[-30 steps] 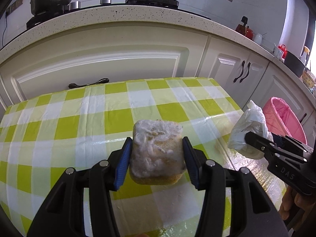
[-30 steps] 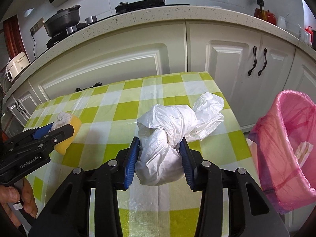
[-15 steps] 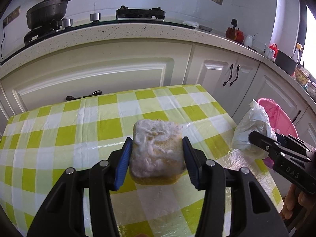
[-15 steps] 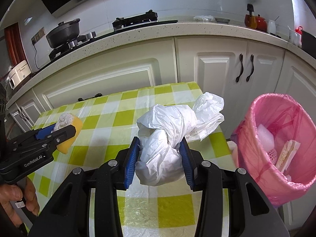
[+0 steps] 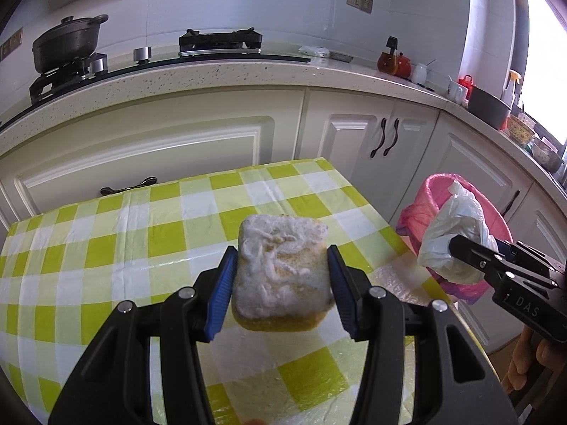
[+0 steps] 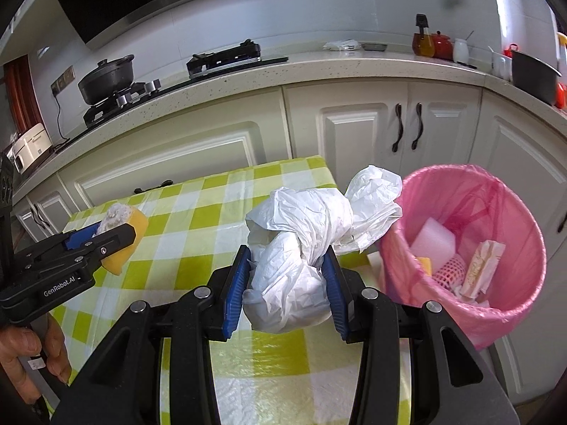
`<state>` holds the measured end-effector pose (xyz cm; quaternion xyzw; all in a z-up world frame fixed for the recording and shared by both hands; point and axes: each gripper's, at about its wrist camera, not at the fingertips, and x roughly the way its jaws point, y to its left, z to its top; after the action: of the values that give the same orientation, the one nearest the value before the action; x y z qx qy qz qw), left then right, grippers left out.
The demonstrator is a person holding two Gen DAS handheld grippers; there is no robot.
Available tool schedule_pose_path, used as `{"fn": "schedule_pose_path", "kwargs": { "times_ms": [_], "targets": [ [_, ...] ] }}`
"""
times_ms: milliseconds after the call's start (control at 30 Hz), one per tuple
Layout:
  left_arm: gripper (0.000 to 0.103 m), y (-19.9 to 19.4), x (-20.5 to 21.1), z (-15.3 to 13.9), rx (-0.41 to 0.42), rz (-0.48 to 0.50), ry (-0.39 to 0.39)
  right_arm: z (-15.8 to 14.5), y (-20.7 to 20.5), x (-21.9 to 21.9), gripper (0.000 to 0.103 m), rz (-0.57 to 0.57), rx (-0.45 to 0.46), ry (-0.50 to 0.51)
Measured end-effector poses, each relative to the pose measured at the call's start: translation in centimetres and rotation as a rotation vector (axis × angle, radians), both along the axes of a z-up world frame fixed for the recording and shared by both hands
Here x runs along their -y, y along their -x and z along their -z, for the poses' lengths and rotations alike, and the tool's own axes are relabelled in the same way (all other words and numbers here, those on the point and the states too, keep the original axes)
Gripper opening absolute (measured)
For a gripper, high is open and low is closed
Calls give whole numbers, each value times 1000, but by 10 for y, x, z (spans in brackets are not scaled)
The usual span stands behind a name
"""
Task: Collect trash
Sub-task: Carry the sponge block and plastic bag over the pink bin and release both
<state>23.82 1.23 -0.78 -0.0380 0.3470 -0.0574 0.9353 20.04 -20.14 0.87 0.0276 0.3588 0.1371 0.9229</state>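
White crumpled plastic bag [image 6: 301, 244], pinched by the right gripper [image 6: 288, 283], is now carried nearer the pink-lined bin [image 6: 496, 304]; the yellow sponge [image 5: 281, 279], clamped in the left gripper [image 5: 281, 294], follows.

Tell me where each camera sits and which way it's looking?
Left wrist: sits on the left gripper, looking down over its jaws shut on the sponge toward the checked table and cabinets; the right gripper shows at the right edge.
Right wrist: sits on the right gripper, looking over the white bag it grips toward the pink bin; the left gripper and a hand show at the left.
Shared: table, stove, bin, sponge, bag.
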Motion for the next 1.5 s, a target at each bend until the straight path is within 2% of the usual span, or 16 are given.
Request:
{"fn": "schedule_pose_path", "kwargs": {
  "times_ms": [667,933,1500],
  "targets": [
    [49,-6,88,-16,32,174,-7,-20,25,87,40,147,43,8],
    [49,-12,116,-24,45,230,-20,-22,25,110,40,197,53,18],
    [49,-38,162,-38,64,328,1,-29,13,151,40,260,72,38]
  ]
}}
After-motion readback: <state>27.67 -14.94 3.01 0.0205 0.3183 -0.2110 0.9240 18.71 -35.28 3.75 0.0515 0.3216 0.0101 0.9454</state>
